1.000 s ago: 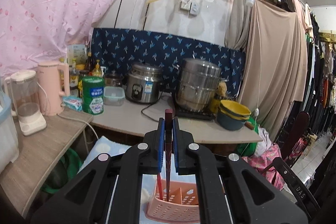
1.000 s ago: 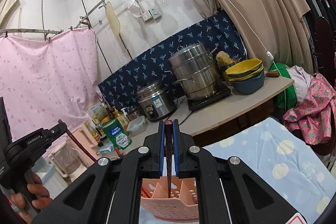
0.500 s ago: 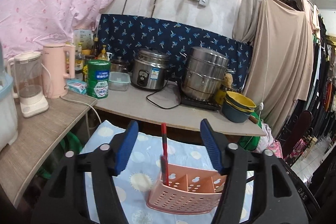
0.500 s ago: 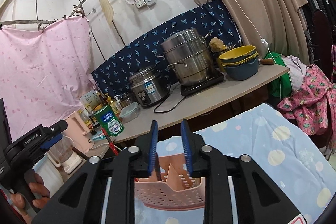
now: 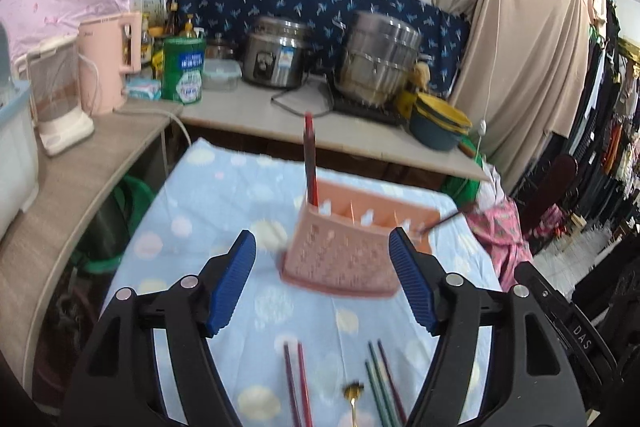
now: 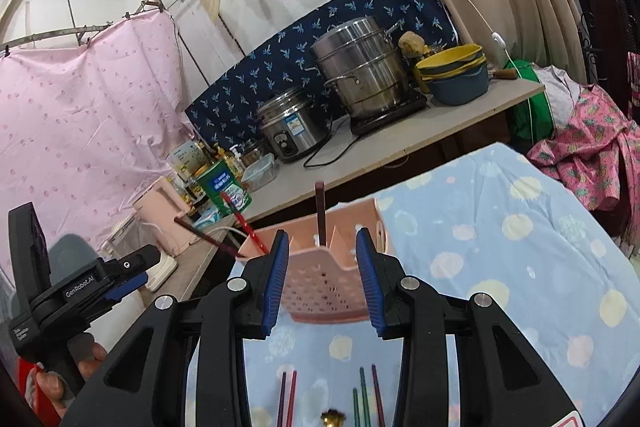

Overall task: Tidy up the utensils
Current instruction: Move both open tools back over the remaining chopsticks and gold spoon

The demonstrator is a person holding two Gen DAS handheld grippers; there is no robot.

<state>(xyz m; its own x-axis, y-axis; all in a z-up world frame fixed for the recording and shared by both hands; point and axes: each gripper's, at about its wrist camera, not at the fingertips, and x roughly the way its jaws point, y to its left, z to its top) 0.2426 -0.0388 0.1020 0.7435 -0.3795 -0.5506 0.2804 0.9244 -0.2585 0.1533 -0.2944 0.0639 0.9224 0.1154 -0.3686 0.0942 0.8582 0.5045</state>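
Pink perforated utensil caddy (image 5: 340,255) standing upright on a pale blue cloth with dotted circles (image 5: 216,203), divided into compartments. Red chopsticks (image 5: 310,163) upright in its left end compartment in the left wrist view; a dark chopstick (image 5: 444,221) leaning out over the opposite end. From the right wrist view, a dark brown chopstick (image 6: 320,211) upright in a middle compartment of the caddy (image 6: 328,287), a red one (image 6: 244,223) and a darker one (image 6: 208,237) slanting out at its left side.

Nearer the cameras, flat on the cloth: a purple and red pair of chopsticks (image 5: 298,383), a green and dark red set (image 5: 382,383), and between them the gold end of a small utensil (image 5: 352,393), too blurred to name.

Left gripper (image 5: 322,279) empty, jaws wide and opening, caddy beyond the gap, not touched. Right gripper (image 6: 322,281) partly apart, nothing between the blue pads, caddy just past the tips. Left gripper body (image 6: 84,287) also visible at the lower left of the right wrist view, fingers of a hand (image 6: 86,363) wrapped around its handle.

Behind the cloth, a counter (image 5: 256,111) with a rice cooker (image 5: 274,57), a stacked steel steamer pot (image 5: 378,61), a green tin (image 5: 183,69), a pink kettle (image 5: 108,61) and stacked yellow and blue bowls (image 5: 440,123).
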